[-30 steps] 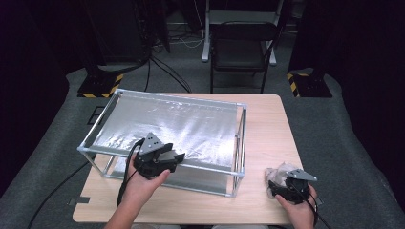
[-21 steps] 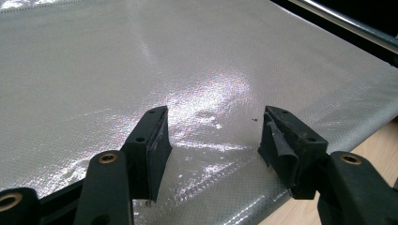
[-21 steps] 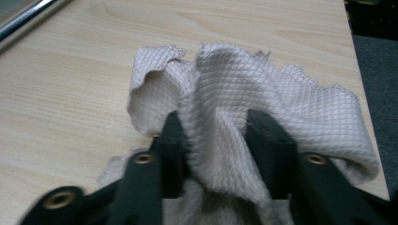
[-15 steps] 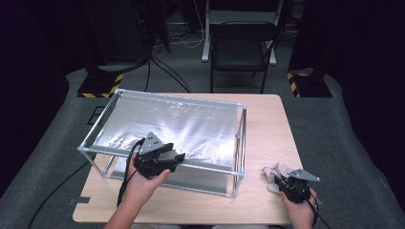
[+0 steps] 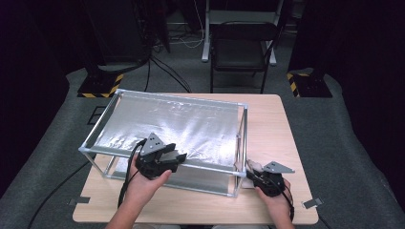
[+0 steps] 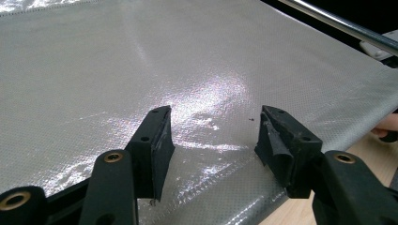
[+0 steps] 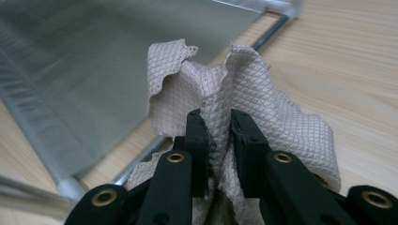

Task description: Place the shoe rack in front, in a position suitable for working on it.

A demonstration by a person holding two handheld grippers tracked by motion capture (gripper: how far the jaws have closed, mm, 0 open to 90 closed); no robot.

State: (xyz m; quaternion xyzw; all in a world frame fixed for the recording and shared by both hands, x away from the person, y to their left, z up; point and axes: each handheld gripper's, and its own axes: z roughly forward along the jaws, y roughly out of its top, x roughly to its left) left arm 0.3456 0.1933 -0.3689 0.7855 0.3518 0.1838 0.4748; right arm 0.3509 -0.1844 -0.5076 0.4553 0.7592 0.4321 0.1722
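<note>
Your right gripper [image 7: 219,123] has the beige cloth [image 7: 263,103] pinched tight between its jaws. Compared with a second ago it has slid left, now sitting lower right of the frame right by the corner of the metal frame [image 5: 239,143]. Looks like wiping the silver sheet [image 6: 141,61] comes next. Your left gripper [image 6: 213,140] hangs wide open and empty over that sheet.

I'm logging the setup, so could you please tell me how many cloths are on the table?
1. A beige waffle-textured cloth lies bunched at the table's near right, beside the silver-lined frame, pinched in the right gripper. Others may be hidden behind the frame.
</note>
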